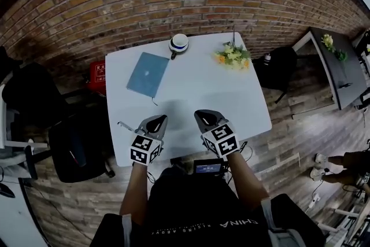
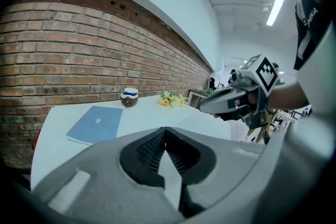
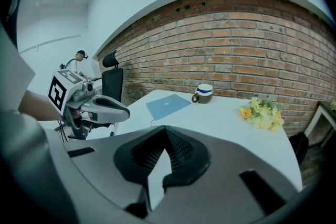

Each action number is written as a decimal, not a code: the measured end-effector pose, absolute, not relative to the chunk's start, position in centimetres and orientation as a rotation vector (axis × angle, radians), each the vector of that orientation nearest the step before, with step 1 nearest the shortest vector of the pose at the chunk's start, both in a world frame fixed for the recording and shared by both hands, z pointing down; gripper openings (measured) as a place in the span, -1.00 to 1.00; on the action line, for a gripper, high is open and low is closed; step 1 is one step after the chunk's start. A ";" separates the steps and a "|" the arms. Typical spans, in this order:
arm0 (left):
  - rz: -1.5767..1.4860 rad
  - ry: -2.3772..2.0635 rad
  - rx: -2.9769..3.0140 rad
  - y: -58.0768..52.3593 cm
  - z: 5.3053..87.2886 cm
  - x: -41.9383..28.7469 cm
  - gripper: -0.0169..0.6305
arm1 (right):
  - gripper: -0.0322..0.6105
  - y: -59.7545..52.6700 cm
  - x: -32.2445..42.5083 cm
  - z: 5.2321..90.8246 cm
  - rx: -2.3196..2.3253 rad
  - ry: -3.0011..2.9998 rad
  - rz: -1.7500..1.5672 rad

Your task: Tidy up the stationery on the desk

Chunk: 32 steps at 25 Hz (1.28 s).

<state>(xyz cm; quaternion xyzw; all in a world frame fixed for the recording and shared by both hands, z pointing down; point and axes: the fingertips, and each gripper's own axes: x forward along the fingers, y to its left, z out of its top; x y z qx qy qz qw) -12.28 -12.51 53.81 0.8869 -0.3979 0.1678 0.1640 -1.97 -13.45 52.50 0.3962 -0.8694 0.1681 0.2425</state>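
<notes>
Grippers: my left gripper [image 1: 156,120] and right gripper [image 1: 202,115] are clenched, empty, over the desk [image 1: 191,95] near edge.
Notebook [image 1: 148,74]: far left, well apart from them.
Pen [image 1: 125,126]: near left edge, beside left gripper.

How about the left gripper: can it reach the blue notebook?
Probably yes: only bare white desk lies between the left gripper and the blue notebook. Its jaws are shut, so they'd need opening.
</notes>
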 end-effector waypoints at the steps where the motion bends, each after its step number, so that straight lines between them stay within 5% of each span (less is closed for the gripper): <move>1: 0.479 -1.126 2.531 -13.1 53.9 -12.3 -0.92 | -0.87 -13.9 -2.2 52.6 1.082 -2.374 0.461; 32: 0.463 -1.240 2.458 -19.7 53.5 -10.2 -0.92 | -0.87 -22.1 -2.3 52.3 0.905 -2.456 0.462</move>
